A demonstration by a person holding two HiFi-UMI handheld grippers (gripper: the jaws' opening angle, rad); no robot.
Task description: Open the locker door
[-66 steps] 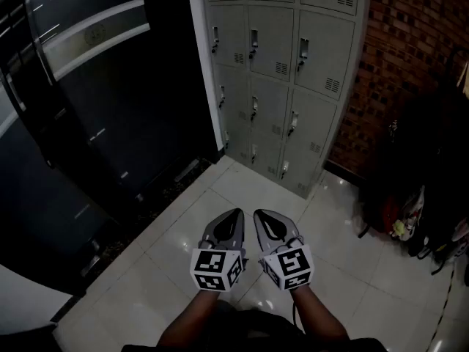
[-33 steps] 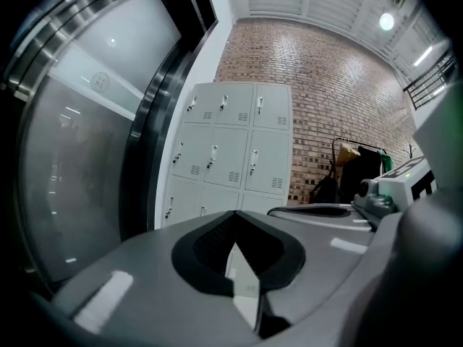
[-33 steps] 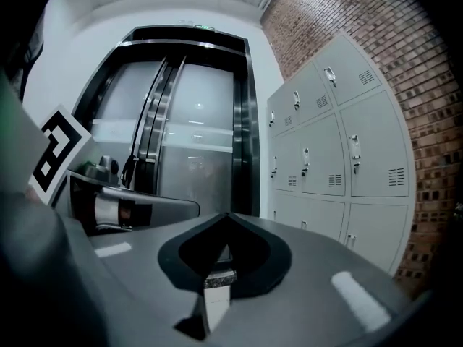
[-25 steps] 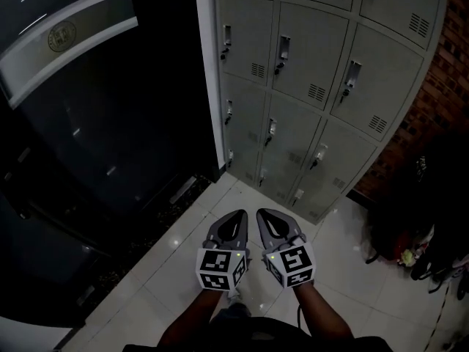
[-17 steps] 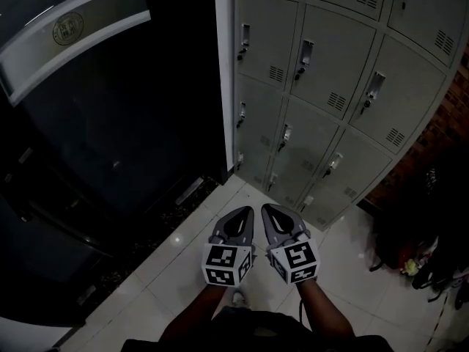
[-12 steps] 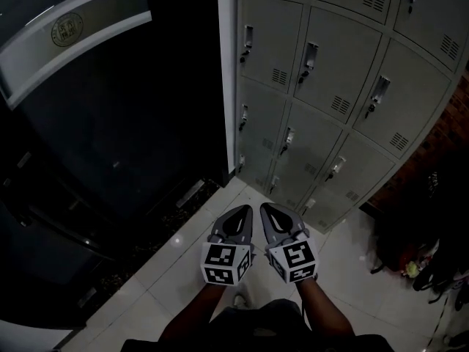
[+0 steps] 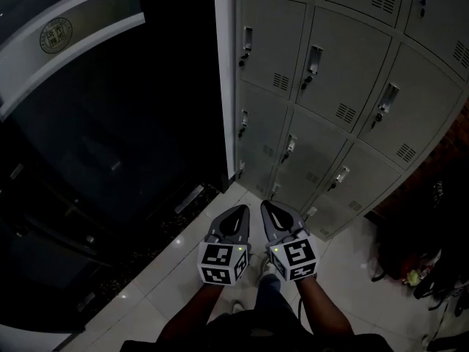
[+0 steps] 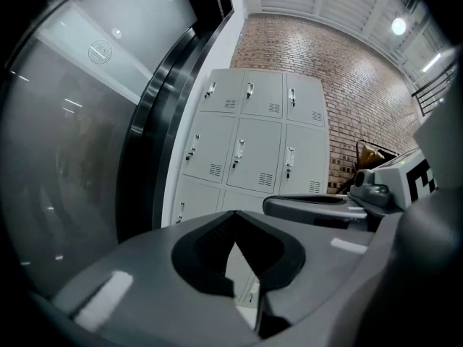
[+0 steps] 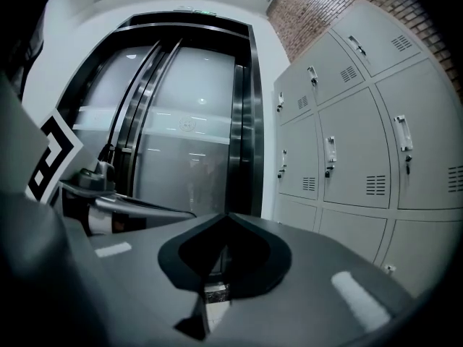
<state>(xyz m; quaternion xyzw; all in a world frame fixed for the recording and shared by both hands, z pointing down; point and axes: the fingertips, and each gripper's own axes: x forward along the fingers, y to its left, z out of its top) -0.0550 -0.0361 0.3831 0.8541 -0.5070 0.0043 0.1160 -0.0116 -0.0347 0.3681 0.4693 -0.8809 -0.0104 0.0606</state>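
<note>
Lockers (image 7: 322,116) came nearer, ahead of (closed) jaws.

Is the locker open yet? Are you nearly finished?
Not yet. Done: nothing, every door in view on the lockers is shut. In hand: the left gripper and right gripper hang side by side over the floor tiles, jaws together and empty, short of the lockers. Left: reach a door handle, grip it and pull the door open.
</note>
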